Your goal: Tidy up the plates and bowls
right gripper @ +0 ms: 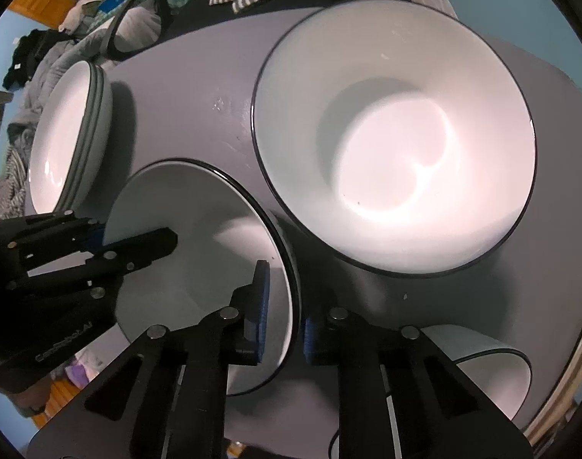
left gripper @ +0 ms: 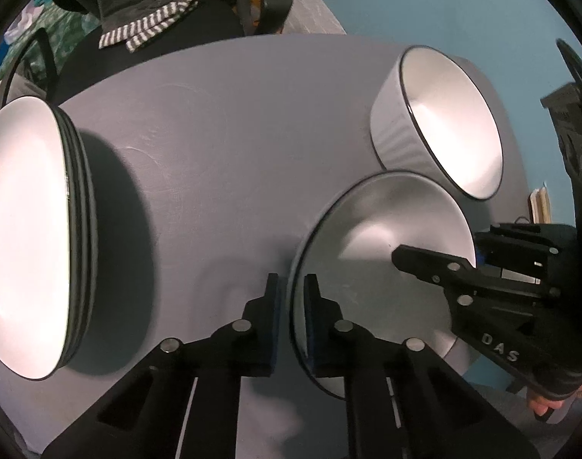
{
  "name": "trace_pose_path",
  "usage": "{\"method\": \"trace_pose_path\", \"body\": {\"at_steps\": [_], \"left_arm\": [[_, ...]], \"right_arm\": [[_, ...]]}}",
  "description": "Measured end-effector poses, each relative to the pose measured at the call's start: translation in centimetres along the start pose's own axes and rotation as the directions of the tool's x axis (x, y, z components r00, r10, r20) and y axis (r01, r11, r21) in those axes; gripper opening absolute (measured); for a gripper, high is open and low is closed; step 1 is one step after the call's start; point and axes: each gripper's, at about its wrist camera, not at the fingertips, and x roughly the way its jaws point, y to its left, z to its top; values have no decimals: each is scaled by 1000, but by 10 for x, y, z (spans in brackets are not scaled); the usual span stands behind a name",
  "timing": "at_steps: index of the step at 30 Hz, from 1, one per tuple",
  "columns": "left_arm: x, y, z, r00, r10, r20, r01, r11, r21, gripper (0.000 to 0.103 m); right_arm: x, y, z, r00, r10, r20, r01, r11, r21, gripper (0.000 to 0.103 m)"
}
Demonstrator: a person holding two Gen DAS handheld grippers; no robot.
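Both grippers hold one white bowl with a dark rim (left gripper: 386, 237) (right gripper: 199, 229) above the grey table (left gripper: 222, 122). My left gripper (left gripper: 293, 306) is shut on its near rim. My right gripper (right gripper: 283, 313) is shut on the opposite rim, and shows in the left wrist view (left gripper: 436, 271). A second, larger white bowl (left gripper: 444, 122) (right gripper: 398, 141) stands just beyond it. A stack of white plates (left gripper: 27, 237) (right gripper: 69, 134) sits at the table's left.
Another white bowl (right gripper: 490, 367) lies at the lower right of the right wrist view. A chair with a striped cloth (left gripper: 149, 26) stands behind the table. Clothes and clutter lie on the floor at the left (right gripper: 42, 57).
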Motion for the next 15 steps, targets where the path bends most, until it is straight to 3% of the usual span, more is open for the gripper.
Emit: {"method": "trace_pose_path", "body": {"at_steps": [15], "left_arm": [[-8, -4, -9, 1000, 17, 10, -16, 999, -38, 9]], "right_arm": [[-8, -3, -6, 1000, 8, 2, -9, 999, 42, 7]]}}
